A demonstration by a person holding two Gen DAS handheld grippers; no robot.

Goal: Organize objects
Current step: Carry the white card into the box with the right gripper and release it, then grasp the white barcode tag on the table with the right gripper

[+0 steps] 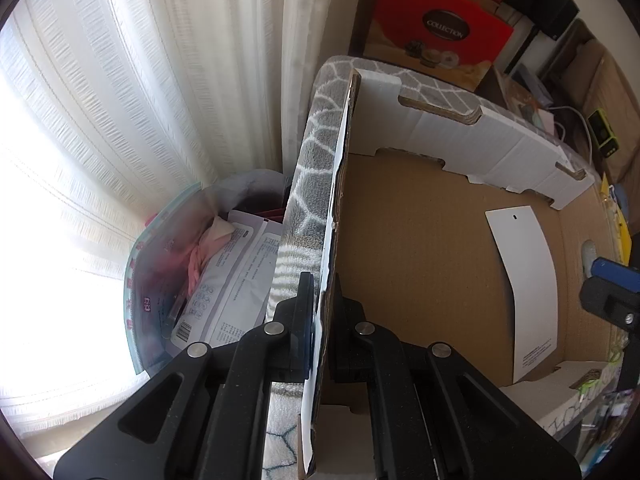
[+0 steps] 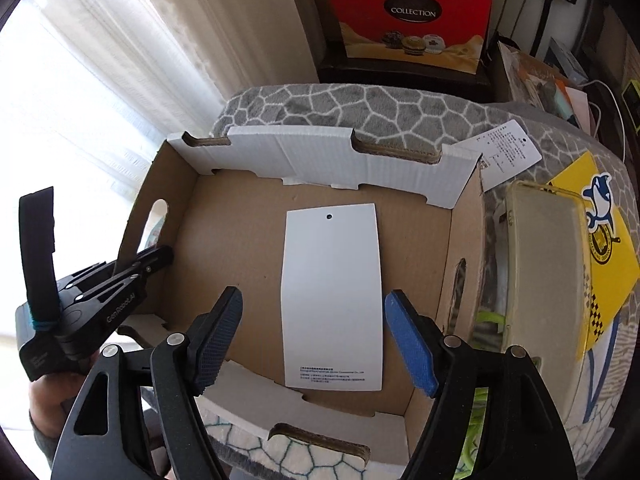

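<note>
On the grey patterned blanket [image 2: 360, 108], left gripper [image 1: 322, 300] is pinching the brown cardboard box's wall [image 1: 334, 240]; right gripper [image 2: 314, 340] is hovering spread over the white card [image 2: 332, 292], lengthwise between its pads.

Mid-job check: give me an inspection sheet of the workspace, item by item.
Surface: grey stone-pattern blanket under everything.
Job's things: open cardboard box on the blanket; white card flat on its floor. Outside its right wall: second tag, clear phone case, yellow card.
Clutter: green cord beside the case; bag of packets left of the box.
Grippers: left gripper shut on the box's left wall; right gripper open above the white card, holding nothing.
Cables: white cable at far right.
Surroundings: white curtain, red gift box behind.
</note>
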